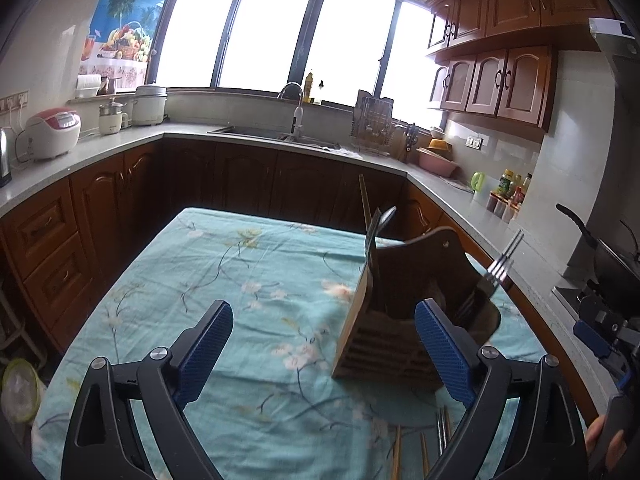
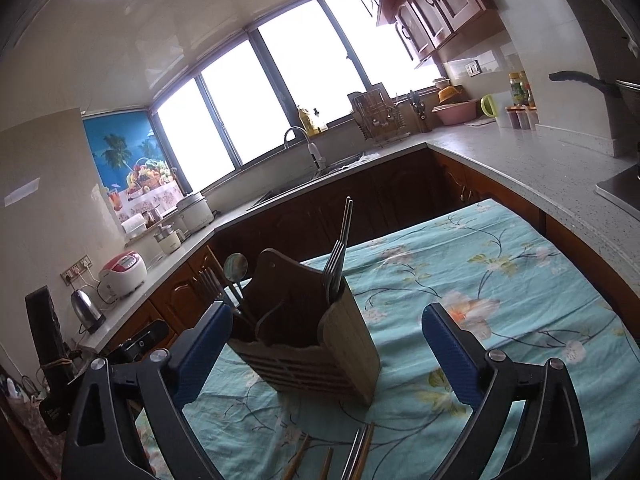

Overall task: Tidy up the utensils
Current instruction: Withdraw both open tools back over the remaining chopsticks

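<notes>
Floral tablecloth [image 2: 500, 264]; utensil holder [image 2: 316, 344] between spread fingers [image 2: 204, 352].

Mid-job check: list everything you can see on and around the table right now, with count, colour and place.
utensil holder: one, brown wood, upright on the table, nearer its right side
forks: several, silver, standing in the holder's right compartment
spoon: one, silver, standing in the holder's left compartment
chopsticks: a few, wood and metal, lying loose on the cloth in front of the holder
tablecloth: one, teal with flowers, covering the table
rice cooker: one, white and red, left counter
kettle: one, steel, left counter
left gripper: open, empty
right gripper: open, empty
</notes>
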